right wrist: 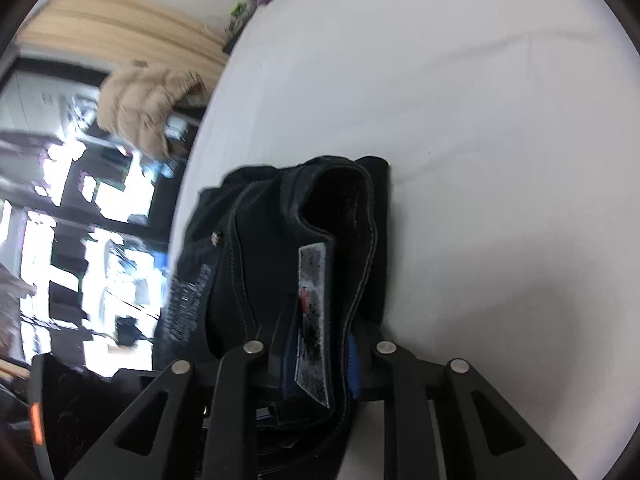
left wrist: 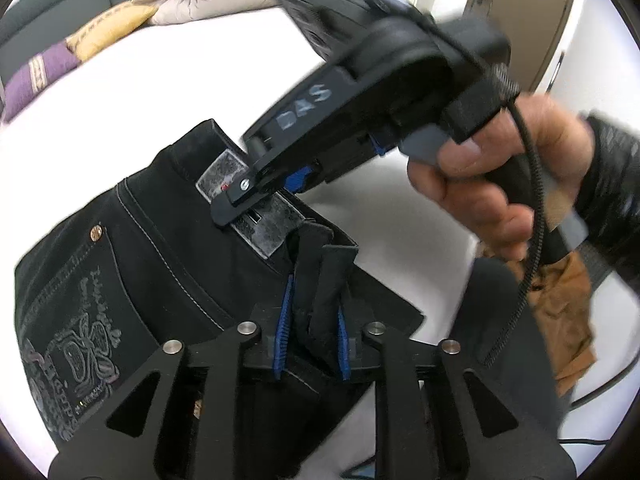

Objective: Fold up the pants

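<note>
Two black, blue-padded hand-held grippers, the left gripper (left wrist: 312, 344) and the right gripper (right wrist: 320, 360), each clamp one pair of black denim pants (left wrist: 132, 264) at the waistband, beside its silvery rectangular patch (left wrist: 224, 170). Stitched, embroidered cloth lies bunched on the smooth white bed sheet (right wrist: 460, 120), with open sheet beyond its edges.

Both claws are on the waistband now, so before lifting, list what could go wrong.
1. The left claw pinches only a belt loop; it may slip or strain when the pants lift.
2. The right claw grips at the patch, close to the left claw; the unheld waistband could sag and fold crooked.
3. The cable hangs near the cloth and might snag.
</note>
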